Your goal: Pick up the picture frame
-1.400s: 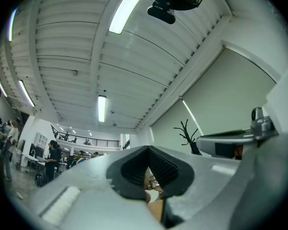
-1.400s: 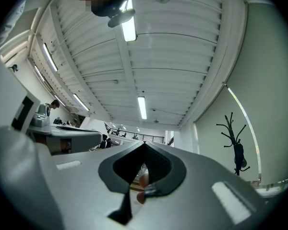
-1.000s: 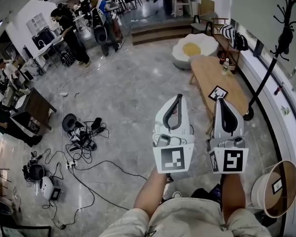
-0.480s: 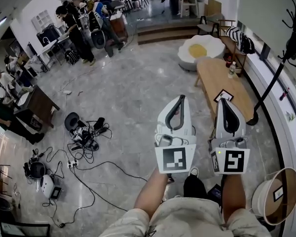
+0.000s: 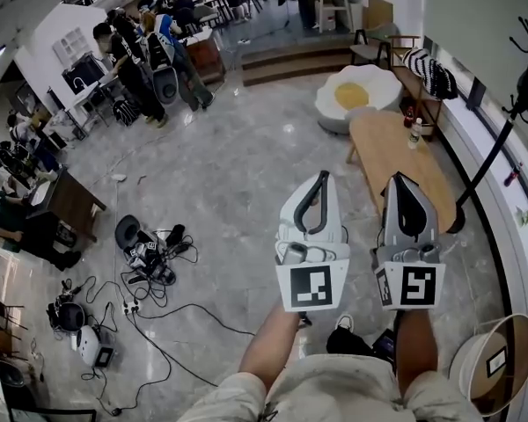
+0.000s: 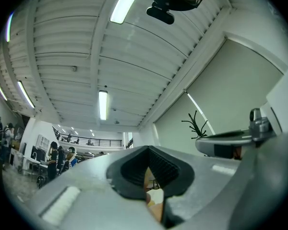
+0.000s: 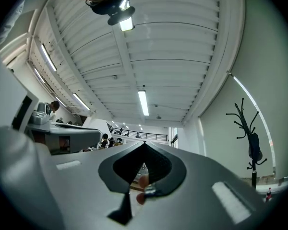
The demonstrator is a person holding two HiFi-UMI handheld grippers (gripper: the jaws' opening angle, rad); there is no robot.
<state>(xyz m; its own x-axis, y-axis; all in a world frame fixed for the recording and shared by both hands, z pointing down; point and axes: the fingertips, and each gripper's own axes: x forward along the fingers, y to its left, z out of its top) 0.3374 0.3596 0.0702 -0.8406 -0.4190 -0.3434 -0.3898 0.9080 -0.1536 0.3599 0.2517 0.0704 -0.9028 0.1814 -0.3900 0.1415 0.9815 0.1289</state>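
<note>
Your left gripper (image 5: 320,175) and right gripper (image 5: 398,179) were both closed, empty — picture frame hidden; wooden table (image 5: 380,146) at twelve o'clock.

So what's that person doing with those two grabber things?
A person holds a gripper in each hand, out in front and side by side: the left gripper and the right gripper. Both have their jaws closed with nothing in them. They point toward a long wooden table across the floor. No picture frame shows at this moment; the right gripper covers part of the table. Nothing has been picked up yet.
</note>
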